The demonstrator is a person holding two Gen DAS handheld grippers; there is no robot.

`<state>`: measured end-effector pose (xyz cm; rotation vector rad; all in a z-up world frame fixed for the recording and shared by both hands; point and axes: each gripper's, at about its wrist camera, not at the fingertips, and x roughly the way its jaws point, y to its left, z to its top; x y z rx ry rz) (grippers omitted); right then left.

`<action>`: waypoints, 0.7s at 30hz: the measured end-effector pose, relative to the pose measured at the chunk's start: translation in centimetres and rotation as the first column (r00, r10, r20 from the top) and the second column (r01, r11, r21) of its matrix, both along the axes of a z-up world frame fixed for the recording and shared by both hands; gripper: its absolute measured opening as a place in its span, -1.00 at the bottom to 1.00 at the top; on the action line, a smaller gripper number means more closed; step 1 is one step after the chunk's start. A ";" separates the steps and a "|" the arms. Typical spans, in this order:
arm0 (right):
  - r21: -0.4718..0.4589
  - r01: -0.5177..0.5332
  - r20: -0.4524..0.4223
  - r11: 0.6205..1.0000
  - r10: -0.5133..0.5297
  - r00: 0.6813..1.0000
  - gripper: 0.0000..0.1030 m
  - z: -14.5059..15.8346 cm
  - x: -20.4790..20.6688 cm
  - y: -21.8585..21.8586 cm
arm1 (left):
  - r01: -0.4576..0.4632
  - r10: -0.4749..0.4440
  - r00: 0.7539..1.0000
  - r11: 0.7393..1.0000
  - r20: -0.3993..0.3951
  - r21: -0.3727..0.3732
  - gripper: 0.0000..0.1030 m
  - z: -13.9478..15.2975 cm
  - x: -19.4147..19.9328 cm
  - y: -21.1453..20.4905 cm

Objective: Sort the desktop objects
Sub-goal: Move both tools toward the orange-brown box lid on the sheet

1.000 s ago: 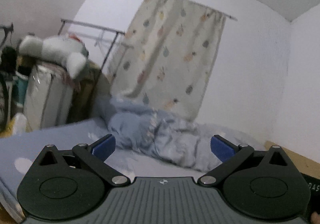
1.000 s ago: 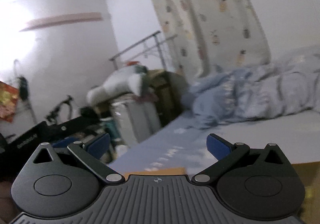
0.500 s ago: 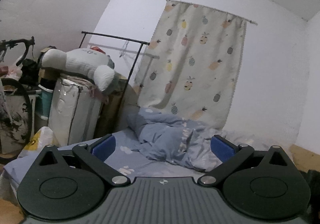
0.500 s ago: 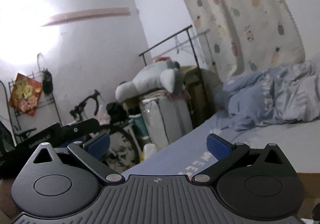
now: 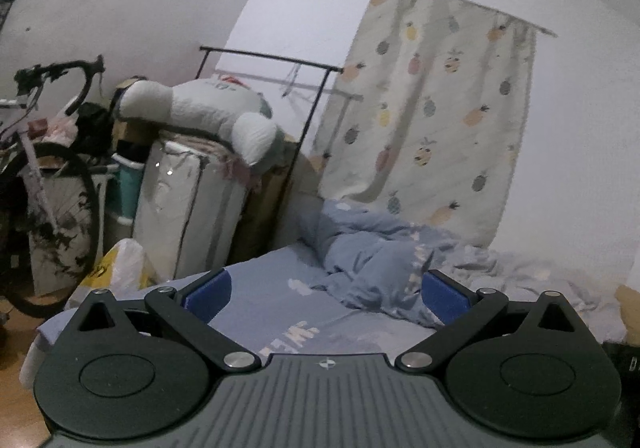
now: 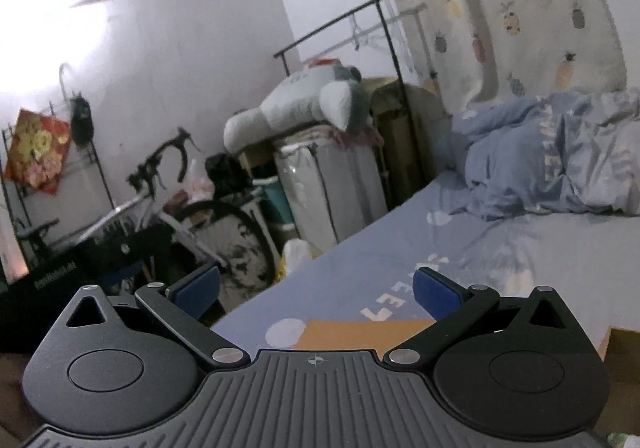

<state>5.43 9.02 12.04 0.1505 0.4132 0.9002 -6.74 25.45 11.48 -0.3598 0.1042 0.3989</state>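
Observation:
No desktop objects show in either view. My left gripper (image 5: 326, 294) is open and empty, its blue pads wide apart, pointing across a bed. My right gripper (image 6: 316, 288) is open and empty too, pointing over the bed's corner. The left gripper's black body (image 6: 60, 268) shows at the left of the right wrist view. A strip of orange-brown desk surface (image 6: 360, 332) shows just beyond the right gripper's body. The desk top below both grippers is hidden.
A bed with a blue sheet (image 5: 280, 300) and a crumpled blue duvet (image 5: 372, 252) lies ahead. A bicycle (image 5: 48, 176), a white plush toy (image 5: 200, 108) on stacked boxes, a clothes rack (image 5: 304, 96) and a pineapple-print curtain (image 5: 432, 120) stand behind.
Both views have swung left and tilted: the bicycle and stacked boxes have come into view. Both grippers stay open and empty.

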 end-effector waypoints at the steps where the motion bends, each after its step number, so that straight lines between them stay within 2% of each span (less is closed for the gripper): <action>1: -0.011 -0.006 0.006 1.000 0.006 1.000 1.00 -0.2 0.1 0.3 | 0.001 -0.001 1.000 1.000 -0.006 -0.004 1.00 -0.1 0.1 0.3; 4: -0.035 -0.004 0.023 0.999 0.005 1.000 1.00 -0.9 0.3 1.0 | -0.016 0.016 0.999 1.000 -0.032 0.003 1.00 -0.6 0.5 0.9; 8: -0.051 -0.002 0.004 0.999 0.002 1.000 1.00 -1.7 1.4 1.6 | -0.033 0.033 0.996 0.999 -0.083 0.006 1.00 -1.5 1.4 1.8; 12: -0.043 0.009 -0.071 0.999 -0.012 0.997 1.00 -3.0 3.0 1.8 | -0.047 0.047 0.989 0.999 -0.138 0.004 1.00 -2.8 2.4 2.7; 21: -0.095 0.024 -0.167 0.995 -0.039 0.985 1.00 -6.9 5.7 3.3 | -0.091 0.081 0.970 0.995 -0.230 -0.032 1.00 -5.4 3.7 4.9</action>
